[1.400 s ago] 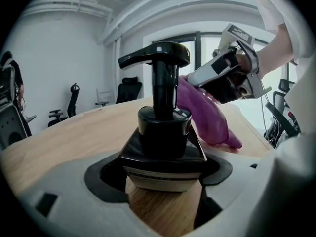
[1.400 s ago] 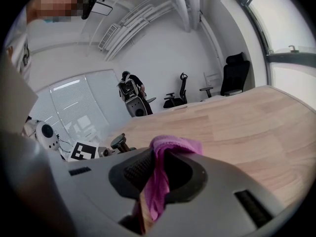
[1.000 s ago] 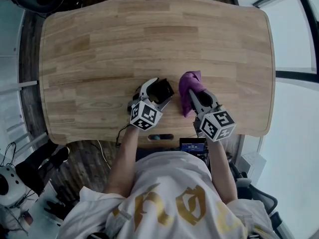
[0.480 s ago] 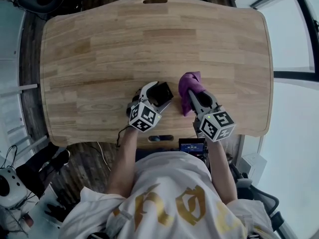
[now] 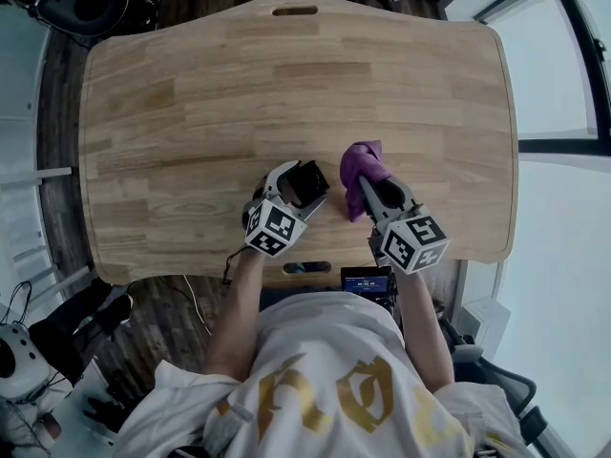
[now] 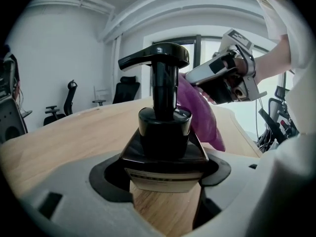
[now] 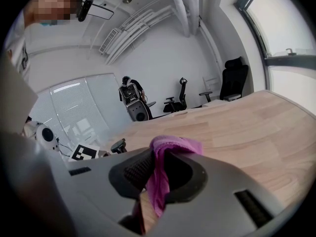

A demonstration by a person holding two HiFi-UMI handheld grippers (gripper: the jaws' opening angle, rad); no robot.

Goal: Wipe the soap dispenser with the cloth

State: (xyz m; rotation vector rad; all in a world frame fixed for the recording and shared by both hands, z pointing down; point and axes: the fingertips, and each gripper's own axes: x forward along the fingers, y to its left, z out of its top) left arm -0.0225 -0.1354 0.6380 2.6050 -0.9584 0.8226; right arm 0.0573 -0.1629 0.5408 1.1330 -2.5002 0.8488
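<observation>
While the left gripper [image 5: 298,181] is clamping its jaws on the black soap dispenser [image 6: 164,127] standing on the wooden worktop [image 5: 210,93], the right gripper [image 5: 368,187] is pinching the purple cloth [image 5: 361,163] just beside it.

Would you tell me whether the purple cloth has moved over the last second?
No. The purple cloth, clamped in the right gripper, lies just as far from the near-edge table slot as before.
</observation>
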